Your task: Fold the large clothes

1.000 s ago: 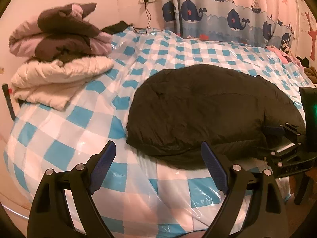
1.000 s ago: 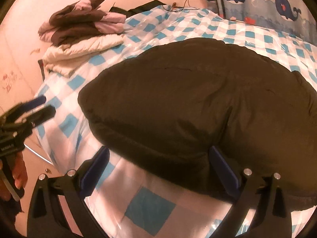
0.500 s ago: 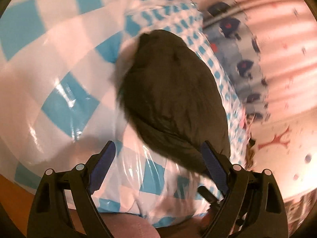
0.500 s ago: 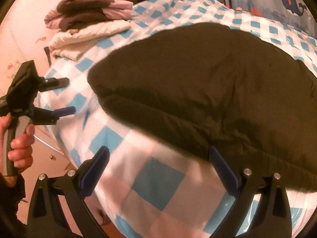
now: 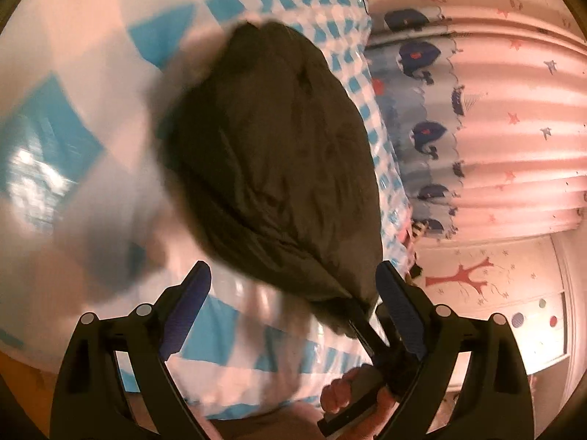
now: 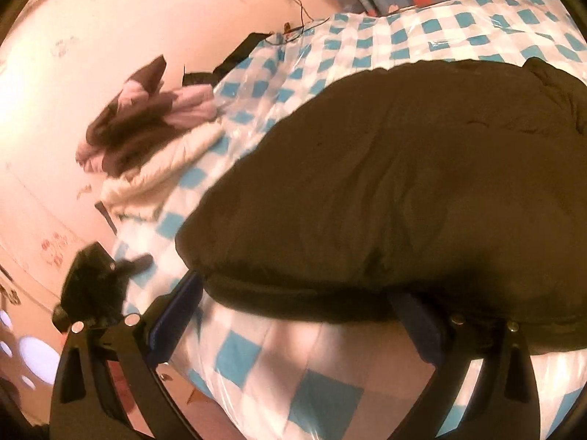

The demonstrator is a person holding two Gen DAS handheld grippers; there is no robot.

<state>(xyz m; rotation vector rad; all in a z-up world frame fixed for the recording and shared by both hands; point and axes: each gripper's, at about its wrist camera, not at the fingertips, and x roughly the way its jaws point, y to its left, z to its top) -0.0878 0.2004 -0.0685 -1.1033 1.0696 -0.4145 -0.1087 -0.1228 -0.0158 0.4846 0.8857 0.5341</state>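
While the left camera view blurs, both tools face one bed.
Coat: dark padded coat [image 6: 385,198] lies folded near the front edge of the checked bed cover [image 6: 323,399].
Left gripper [image 5: 293,311]: spread wide, empty.
Right gripper [image 6: 297,315]: spread, one finger tucked under the coat's hem.
Back corner: stacked clothes [image 6: 146,135].

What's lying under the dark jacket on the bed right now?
The dark jacket lies on the blue-and-white checked cover, which shows all around its near edge. Whatever is directly beneath its bulk is covered. The right gripper's right finger disappears under the jacket's hem.
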